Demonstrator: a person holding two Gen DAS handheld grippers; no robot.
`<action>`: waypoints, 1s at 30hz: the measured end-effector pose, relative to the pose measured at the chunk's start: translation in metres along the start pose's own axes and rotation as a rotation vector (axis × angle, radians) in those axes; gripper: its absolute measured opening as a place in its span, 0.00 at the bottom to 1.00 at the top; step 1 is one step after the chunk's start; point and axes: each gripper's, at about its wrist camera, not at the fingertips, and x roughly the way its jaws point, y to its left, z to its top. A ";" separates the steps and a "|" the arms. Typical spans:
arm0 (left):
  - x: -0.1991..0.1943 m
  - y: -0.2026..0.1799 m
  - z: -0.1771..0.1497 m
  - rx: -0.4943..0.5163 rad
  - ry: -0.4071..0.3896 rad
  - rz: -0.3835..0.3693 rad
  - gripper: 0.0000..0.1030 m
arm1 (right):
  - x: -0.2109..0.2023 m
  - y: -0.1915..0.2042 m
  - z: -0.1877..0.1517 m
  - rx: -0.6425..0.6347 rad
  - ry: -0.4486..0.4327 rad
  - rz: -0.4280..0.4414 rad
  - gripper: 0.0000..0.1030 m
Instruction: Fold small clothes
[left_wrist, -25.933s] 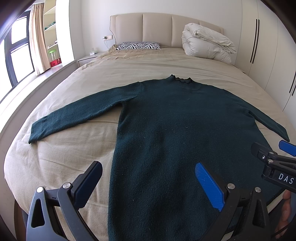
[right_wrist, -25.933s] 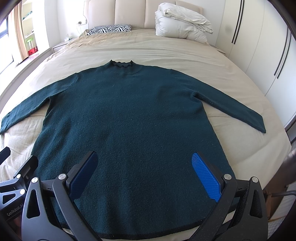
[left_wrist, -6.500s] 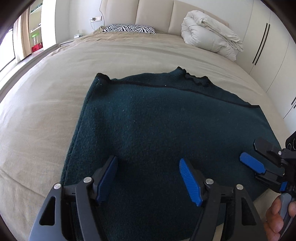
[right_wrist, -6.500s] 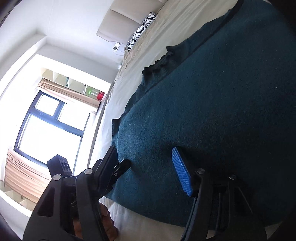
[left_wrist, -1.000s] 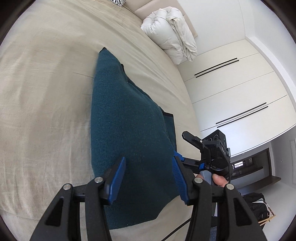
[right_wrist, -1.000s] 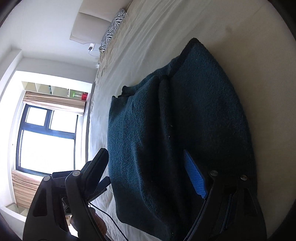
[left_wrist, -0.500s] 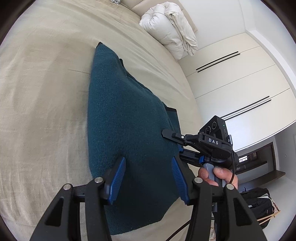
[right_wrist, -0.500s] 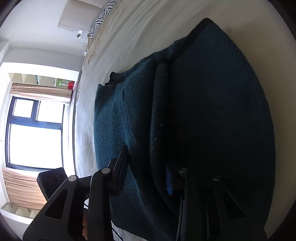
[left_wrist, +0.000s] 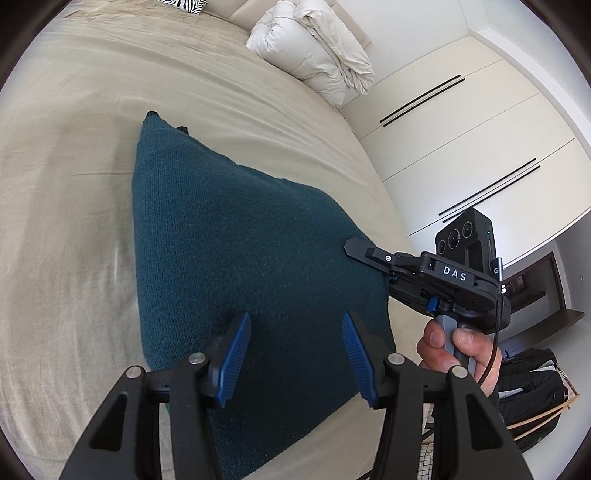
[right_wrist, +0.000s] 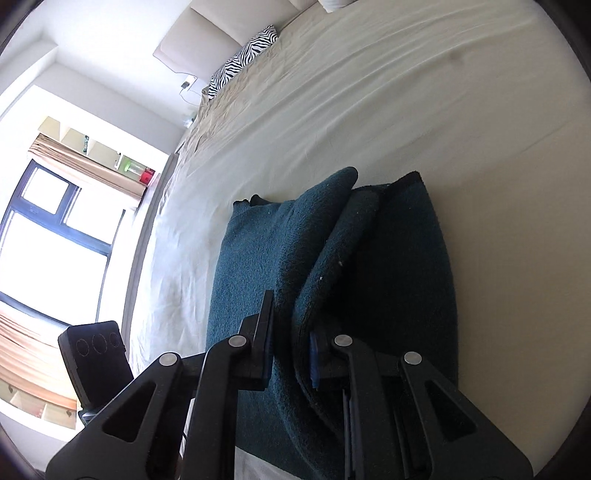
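Observation:
The dark teal sweater (left_wrist: 236, 258) lies folded into a narrow stack on the beige bed (left_wrist: 66, 177). My left gripper (left_wrist: 295, 350) is open, its blue pads just above the stack's near end, holding nothing. My right gripper (right_wrist: 290, 332) is shut on the sweater (right_wrist: 258, 258), pinching a thick fold of its right edge. It also shows in the left wrist view (left_wrist: 373, 254), at the stack's right side, held by a hand.
A white duvet (left_wrist: 314, 55) and a zebra pillow (right_wrist: 243, 59) sit at the head of the bed. White wardrobe doors (left_wrist: 461, 147) stand to the right. A black bag (left_wrist: 528, 387) sits on the floor beyond the bed's corner. A window (right_wrist: 48, 236) is at the left.
My right gripper has closed onto the fold of the sweater's right edge. My left gripper stays open and has barely shifted over the near end.

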 end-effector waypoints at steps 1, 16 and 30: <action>0.006 -0.005 0.000 0.011 0.007 0.002 0.52 | -0.005 -0.006 0.000 0.008 -0.005 -0.006 0.13; 0.027 0.000 -0.015 0.036 0.057 0.031 0.50 | 0.011 -0.081 -0.023 0.215 -0.026 -0.006 0.19; 0.038 0.018 0.066 0.039 0.045 0.087 0.46 | 0.003 -0.004 0.024 0.094 -0.023 0.122 0.26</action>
